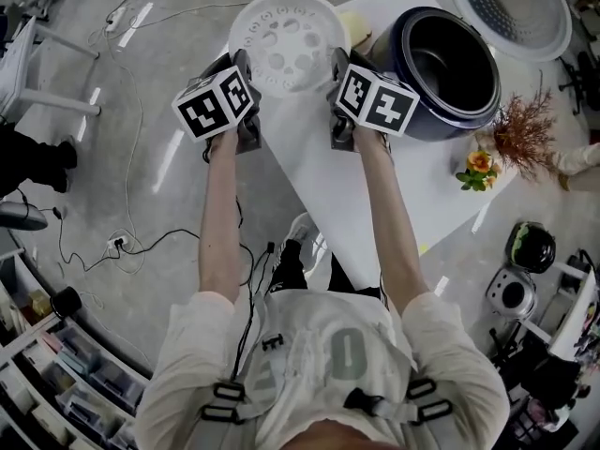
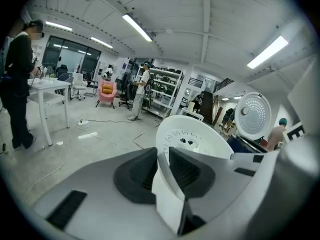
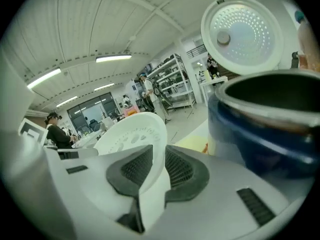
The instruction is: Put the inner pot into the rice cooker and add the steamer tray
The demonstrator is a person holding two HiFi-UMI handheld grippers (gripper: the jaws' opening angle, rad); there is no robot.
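Pinching opposite rims of the steamer tray (image 1: 286,40), left claw (image 1: 246,75), right claw (image 1: 337,71), tray between them

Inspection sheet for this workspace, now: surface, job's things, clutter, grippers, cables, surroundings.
Surface: white table, carrying the cooker and flowers.
Job's things: white steamer tray held left of the dark blue rice cooker; lid open; a dark inner pot seems seated inside.
Clutter: flowers and a dried sprig at the table's edge.
Grippers: left gripper and right gripper each shut on the tray's rim, on opposite sides.
Cables: loose cables and a power strip on the floor.
Surroundings: shelves, other cookers, a person standing nearby.
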